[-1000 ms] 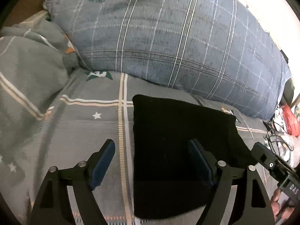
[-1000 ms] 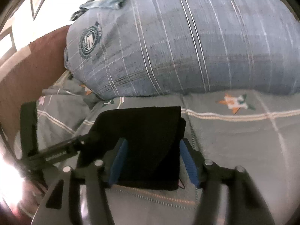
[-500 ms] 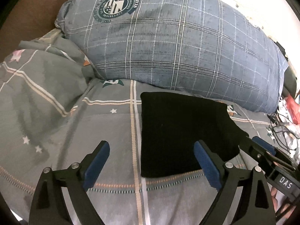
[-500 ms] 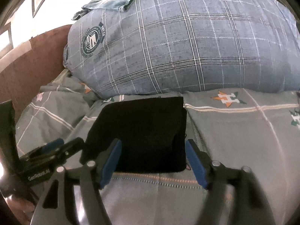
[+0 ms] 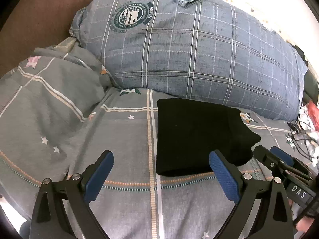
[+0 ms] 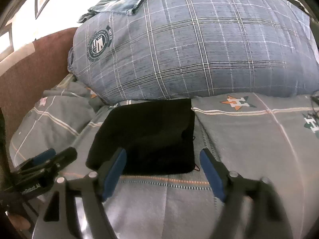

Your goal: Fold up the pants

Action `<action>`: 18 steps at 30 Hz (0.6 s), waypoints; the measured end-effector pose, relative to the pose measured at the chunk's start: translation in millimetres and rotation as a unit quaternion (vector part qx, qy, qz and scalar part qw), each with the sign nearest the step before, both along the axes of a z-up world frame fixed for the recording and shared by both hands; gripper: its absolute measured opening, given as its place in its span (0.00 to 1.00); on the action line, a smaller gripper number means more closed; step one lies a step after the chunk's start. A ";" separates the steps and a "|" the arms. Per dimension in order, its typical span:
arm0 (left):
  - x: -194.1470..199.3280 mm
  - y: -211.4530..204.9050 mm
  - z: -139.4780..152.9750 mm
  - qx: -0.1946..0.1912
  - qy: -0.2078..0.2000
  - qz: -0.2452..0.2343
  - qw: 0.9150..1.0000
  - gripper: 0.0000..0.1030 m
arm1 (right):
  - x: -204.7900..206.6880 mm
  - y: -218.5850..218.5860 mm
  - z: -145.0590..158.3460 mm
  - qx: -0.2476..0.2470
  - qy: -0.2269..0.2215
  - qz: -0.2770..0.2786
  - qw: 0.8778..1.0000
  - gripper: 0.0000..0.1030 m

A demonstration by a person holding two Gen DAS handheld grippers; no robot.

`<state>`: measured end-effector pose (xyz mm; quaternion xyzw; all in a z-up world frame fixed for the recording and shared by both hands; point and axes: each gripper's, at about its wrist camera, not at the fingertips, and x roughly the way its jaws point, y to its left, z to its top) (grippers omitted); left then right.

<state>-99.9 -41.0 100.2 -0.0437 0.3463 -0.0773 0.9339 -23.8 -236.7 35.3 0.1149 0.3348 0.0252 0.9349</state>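
The folded black pants lie on the bed; left gripper and right gripper have just been opening, both wide and empty.

Plaid pillow on grey bedspread; denim garment, perhaps.

"DAS" stands in white on the right gripper. The blue plaid pillow bears a round crest, its ring lettering too small to read.

Daylight glare blows out upper corners (fisheye-bent edges); slight lower blur.
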 end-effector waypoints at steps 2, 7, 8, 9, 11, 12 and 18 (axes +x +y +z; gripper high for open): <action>-2.2 -2.3 0.4 0.006 -0.005 -0.001 1.000 0.95 | -0.8 -0.9 -1.4 0.001 0.002 -0.001 1.000 0.76; -5.5 -3.8 0.1 0.012 -0.009 -0.004 1.000 0.95 | -2.2 -1.9 -2.9 0.000 0.004 -0.002 1.000 0.76; -6.1 -3.8 0.0 0.013 -0.010 -0.004 1.000 0.95 | -2.3 -1.6 -2.6 -0.001 0.004 -0.001 1.000 0.76; -6.1 -3.6 0.0 0.013 -0.011 -0.004 1.000 0.95 | -2.4 -1.4 -2.4 -0.002 0.003 -0.001 1.000 0.76; -7.5 -2.8 0.2 0.014 -0.015 -0.003 1.000 0.95 | -2.3 -1.2 -2.8 -0.003 0.003 -0.001 1.000 0.76; -8.2 -2.6 0.4 0.014 -0.016 -0.002 1.000 0.95 | -2.3 -1.0 -2.9 -0.003 0.004 0.000 1.000 0.76; -8.9 -3.0 -0.1 0.023 -0.020 -0.005 1.000 0.95 | -2.3 -0.8 -3.1 -0.002 0.004 0.000 1.000 0.76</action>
